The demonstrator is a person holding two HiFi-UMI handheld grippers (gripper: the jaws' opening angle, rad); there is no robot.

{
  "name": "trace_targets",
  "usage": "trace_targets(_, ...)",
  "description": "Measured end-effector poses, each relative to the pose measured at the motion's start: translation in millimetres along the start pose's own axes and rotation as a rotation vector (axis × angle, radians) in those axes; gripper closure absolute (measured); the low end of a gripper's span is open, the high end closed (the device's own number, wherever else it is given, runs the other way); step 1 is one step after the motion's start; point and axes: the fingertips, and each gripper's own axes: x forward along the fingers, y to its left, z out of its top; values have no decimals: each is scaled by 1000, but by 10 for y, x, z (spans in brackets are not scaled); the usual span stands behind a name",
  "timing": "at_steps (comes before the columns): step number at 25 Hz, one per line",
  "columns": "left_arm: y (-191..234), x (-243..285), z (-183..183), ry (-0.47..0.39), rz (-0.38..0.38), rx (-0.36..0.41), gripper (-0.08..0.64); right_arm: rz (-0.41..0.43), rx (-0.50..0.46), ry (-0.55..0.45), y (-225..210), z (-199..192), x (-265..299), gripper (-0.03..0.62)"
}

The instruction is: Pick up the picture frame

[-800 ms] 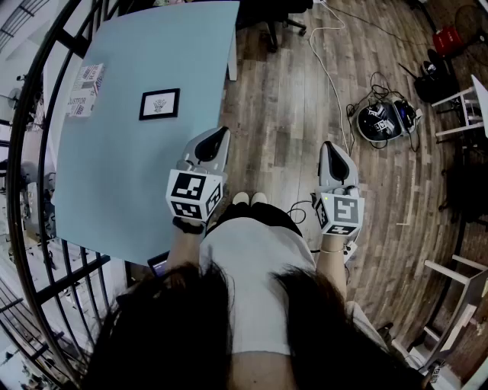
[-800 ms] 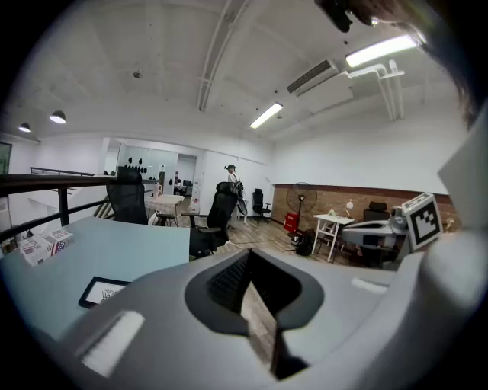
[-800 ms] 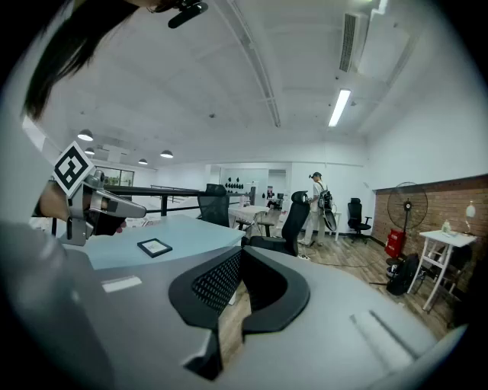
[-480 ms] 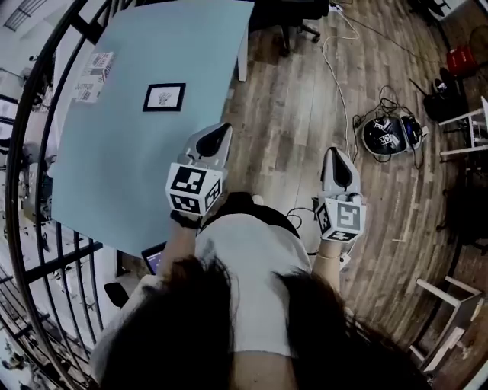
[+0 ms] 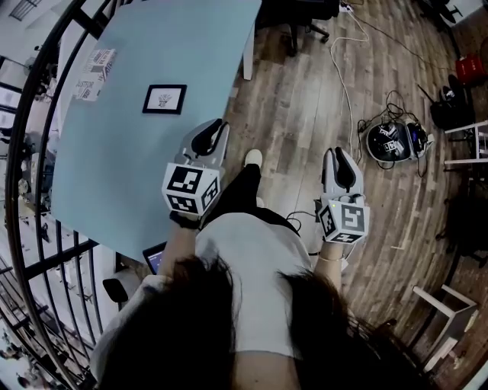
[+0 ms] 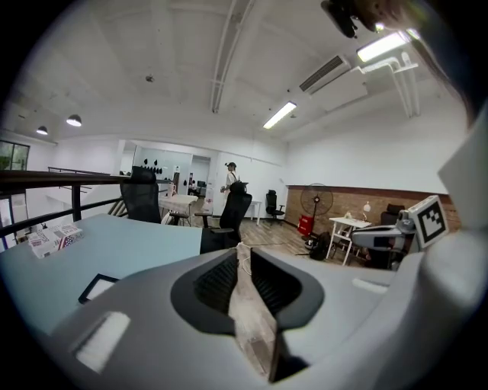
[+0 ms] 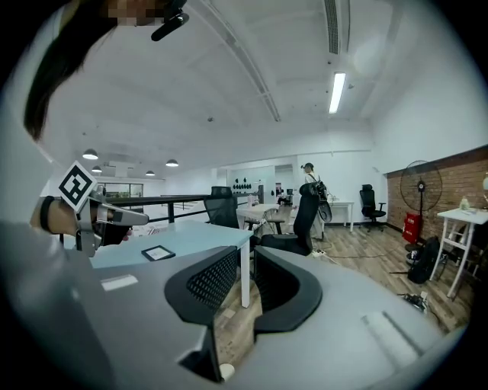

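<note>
The picture frame (image 5: 164, 99), black-edged with a white print, lies flat on the light blue table (image 5: 114, 175), toward its far left part. It also shows small in the left gripper view (image 6: 97, 287) and the right gripper view (image 7: 158, 253). My left gripper (image 5: 216, 126) hovers over the table's right edge, a short way on the near right of the frame, jaws a narrow gap apart with nothing between them (image 6: 242, 255). My right gripper (image 5: 336, 154) hangs over the wooden floor, off the table, also slightly open and empty (image 7: 248, 257).
A printed box (image 5: 95, 72) sits on the table beyond the frame. A black railing (image 5: 30, 137) curves along the table's left side. An office chair (image 5: 301, 15), a white cable (image 5: 343, 84), a heap of gear (image 5: 390, 141) and a white stool (image 5: 467, 133) stand on the floor.
The person has stepped forward: a foot now shows ahead between the grippers. The table and frame have shifted slightly in view. Both grippers keep their stance, nothing grasped.
</note>
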Motion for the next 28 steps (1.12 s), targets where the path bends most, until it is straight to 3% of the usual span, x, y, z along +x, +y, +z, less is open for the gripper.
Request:
trace_targets(16, 1020, 1372, 499, 22, 38, -25, 474, 64, 45, 23, -287, 341, 1802, 523)
trace_targets(23, 1469, 1590, 554, -3, 79, -90, 475, 99, 13, 66, -255, 452, 2350, 522)
trace_targets(28, 1864, 1493, 499, -10, 171, -142, 475, 208, -27, 99, 55, 488, 2802, 522)
